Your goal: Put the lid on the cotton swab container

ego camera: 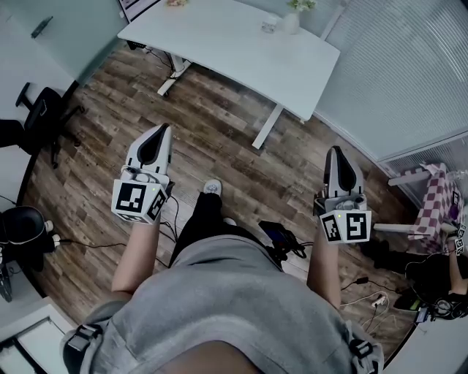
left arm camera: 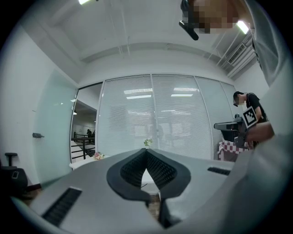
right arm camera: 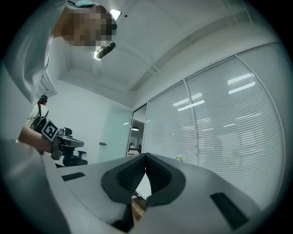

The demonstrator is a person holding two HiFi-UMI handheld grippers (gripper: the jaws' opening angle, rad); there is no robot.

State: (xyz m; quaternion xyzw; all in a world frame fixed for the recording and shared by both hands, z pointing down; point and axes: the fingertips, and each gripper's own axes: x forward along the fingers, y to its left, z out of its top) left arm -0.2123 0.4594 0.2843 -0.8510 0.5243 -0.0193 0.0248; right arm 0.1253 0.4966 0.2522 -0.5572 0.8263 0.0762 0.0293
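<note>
The person holds both bare forearms forward. At left centre of the head view, the left forearm (ego camera: 134, 256) carries the white-and-black 2-jaw left gripper (ego camera: 164, 129). It points toward the top of the frame, its jaws pressed together with nothing between them. At right centre, the right forearm (ego camera: 324, 274) carries the matching right gripper (ego camera: 335, 150), also closed and empty. Each gripper bears 1 black-and-white marker cube (ego camera: 137, 201) at its wrist end.

White desk (ego camera: 241, 55) w/ small vase (ego camera: 291, 22) on wood floor (ego camera: 219, 139), black office chair (ego camera: 40, 109) at left
</note>
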